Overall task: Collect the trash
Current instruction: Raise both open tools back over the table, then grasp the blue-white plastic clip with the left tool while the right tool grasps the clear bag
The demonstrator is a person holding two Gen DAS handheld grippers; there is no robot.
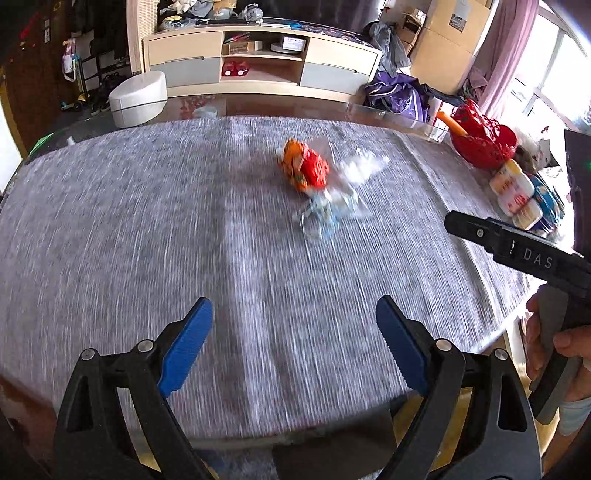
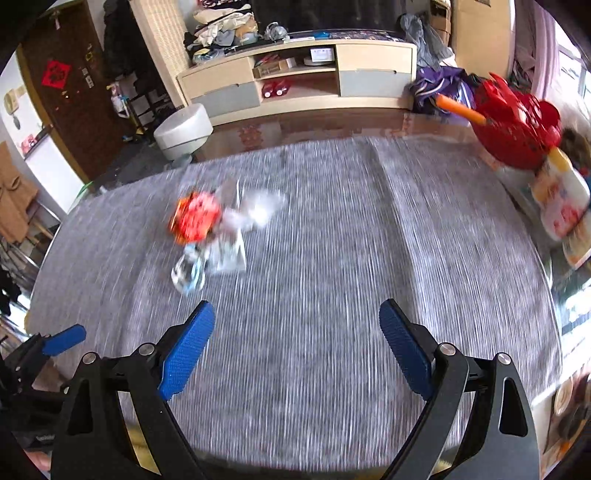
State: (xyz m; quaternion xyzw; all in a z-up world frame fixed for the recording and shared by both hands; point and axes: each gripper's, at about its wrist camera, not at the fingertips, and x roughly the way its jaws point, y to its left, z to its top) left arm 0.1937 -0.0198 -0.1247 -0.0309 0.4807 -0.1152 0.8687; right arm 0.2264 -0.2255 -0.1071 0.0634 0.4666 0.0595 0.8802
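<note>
Grey tablecloth, red basket, possibly yoghurt bottles, cabinet, white stool

This is a lived-in home, a living room by the look of it. A low wooden TV cabinet runs along the far wall, with grey drawer fronts and open shelves holding small household items, and clothes heaped on top. A white round stool stands on the floor before it. A dark wooden door carries a red paper decoration. Pink curtains hang by a bright window, cardboard boxes are stacked nearby, and the worktop wears a grey woven cloth.
</note>
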